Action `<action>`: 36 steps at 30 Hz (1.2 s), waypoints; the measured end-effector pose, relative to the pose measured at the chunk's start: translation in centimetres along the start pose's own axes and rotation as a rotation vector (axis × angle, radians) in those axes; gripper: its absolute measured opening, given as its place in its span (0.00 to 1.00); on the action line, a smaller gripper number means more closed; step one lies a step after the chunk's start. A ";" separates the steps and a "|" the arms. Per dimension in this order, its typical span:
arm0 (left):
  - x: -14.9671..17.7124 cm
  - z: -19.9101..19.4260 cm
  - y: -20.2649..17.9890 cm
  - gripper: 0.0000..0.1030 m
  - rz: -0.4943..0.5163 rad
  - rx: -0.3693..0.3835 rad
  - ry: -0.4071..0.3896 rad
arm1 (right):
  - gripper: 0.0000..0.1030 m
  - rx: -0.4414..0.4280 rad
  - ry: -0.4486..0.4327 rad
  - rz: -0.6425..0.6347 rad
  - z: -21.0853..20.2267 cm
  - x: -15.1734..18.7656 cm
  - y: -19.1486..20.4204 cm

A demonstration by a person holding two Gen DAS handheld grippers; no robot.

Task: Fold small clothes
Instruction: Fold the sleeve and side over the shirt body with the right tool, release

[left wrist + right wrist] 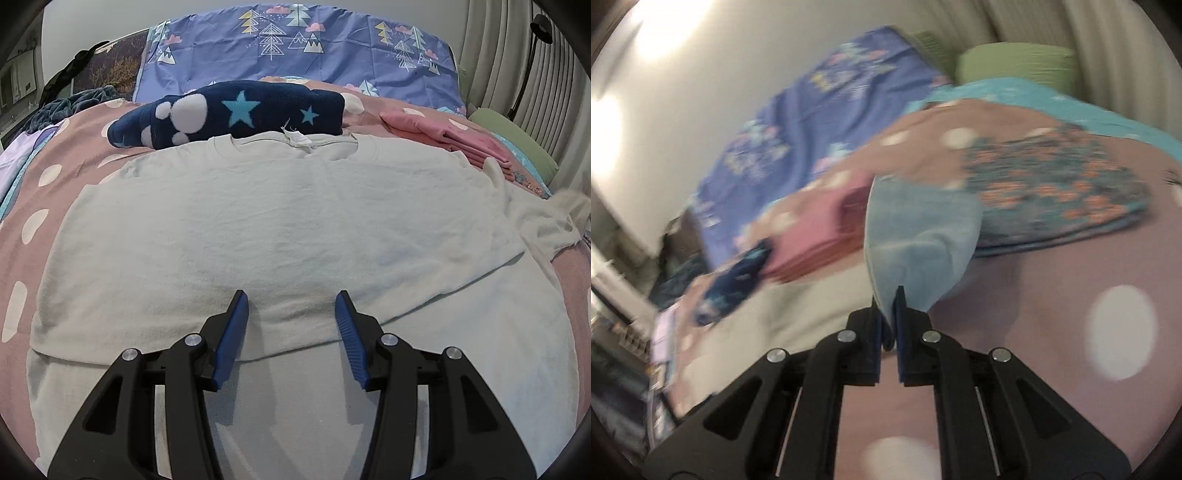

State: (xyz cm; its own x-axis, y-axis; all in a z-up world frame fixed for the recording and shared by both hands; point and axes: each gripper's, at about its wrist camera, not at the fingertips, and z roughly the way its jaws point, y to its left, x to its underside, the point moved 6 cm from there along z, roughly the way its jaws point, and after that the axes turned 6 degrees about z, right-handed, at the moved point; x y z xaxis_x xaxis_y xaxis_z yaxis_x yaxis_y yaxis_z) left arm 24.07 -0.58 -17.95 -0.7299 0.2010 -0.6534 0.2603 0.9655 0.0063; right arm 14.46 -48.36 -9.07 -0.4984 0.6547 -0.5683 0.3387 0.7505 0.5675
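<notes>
A pale grey-white T-shirt (280,221) lies spread on the pink dotted bedspread (33,192), collar at the far side, with a fold edge running across its lower part. My left gripper (291,299) is open and empty, its blue pads resting on the shirt just above that fold. My right gripper (891,295) is shut on the shirt's sleeve (919,236), which stands lifted above the bed in the blurred right wrist view. The sleeve also shows at the right edge of the left wrist view (546,221).
A folded navy star-print garment (236,114) lies beyond the collar. A folded pink stack (465,140) (820,236) lies at the right. A folded floral garment (1056,192) lies further right. A purple tree-print pillow (295,44) and a green pillow (1015,62) line the headboard.
</notes>
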 end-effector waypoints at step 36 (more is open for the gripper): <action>-4.9 3.0 -5.5 0.57 -0.131 0.382 0.066 | 0.36 -0.345 0.346 -0.326 14.9 20.7 20.0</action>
State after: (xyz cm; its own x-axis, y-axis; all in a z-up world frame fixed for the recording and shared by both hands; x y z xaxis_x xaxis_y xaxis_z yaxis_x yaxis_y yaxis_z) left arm 28.08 -7.36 -17.05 -0.8081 0.1029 -0.5800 0.3694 0.8555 -0.3630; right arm 22.81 -18.42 -18.32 -0.7844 0.2839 -0.5514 -0.1264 0.7972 0.5903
